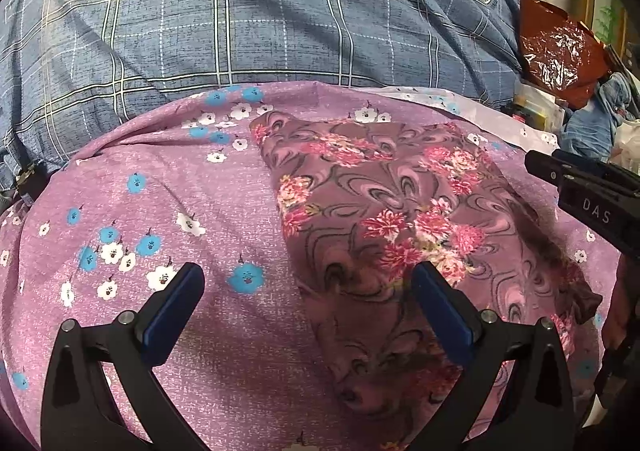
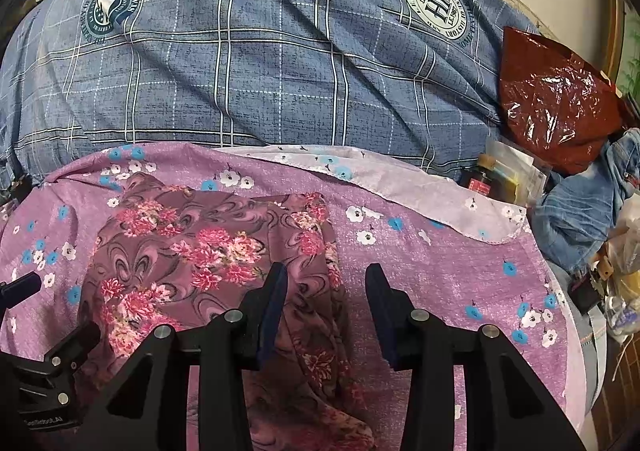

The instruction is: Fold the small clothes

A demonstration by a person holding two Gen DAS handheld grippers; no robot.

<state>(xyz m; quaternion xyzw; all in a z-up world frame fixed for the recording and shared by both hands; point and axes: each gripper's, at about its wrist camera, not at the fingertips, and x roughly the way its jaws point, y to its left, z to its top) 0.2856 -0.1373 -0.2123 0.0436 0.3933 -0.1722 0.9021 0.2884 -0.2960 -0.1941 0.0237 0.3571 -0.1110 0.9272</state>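
Observation:
A small mauve garment [image 1: 400,219] with pink flowers lies spread and partly folded on a purple flowered sheet [image 1: 160,211]. My left gripper [image 1: 310,283] hovers over the garment's left edge, open wide, with nothing between its fingers. In the right wrist view the same garment [image 2: 200,251] fills the left half. My right gripper [image 2: 328,283] stands part open over the garment's right edge; the cloth passes under the gap and the pads do not press on it. Each gripper shows in the other's view: the right gripper [image 1: 552,171] at the right edge, the left gripper [image 2: 52,311] at the lower left.
A blue checked bedcover [image 2: 260,71] with round emblems lies behind the sheet. At the right are a crumpled red plastic bag [image 2: 560,99], blue jeans [image 2: 580,211], small boxes [image 2: 500,179] and other clutter. The sheet's pale underside [image 2: 420,187] is turned over at the back right.

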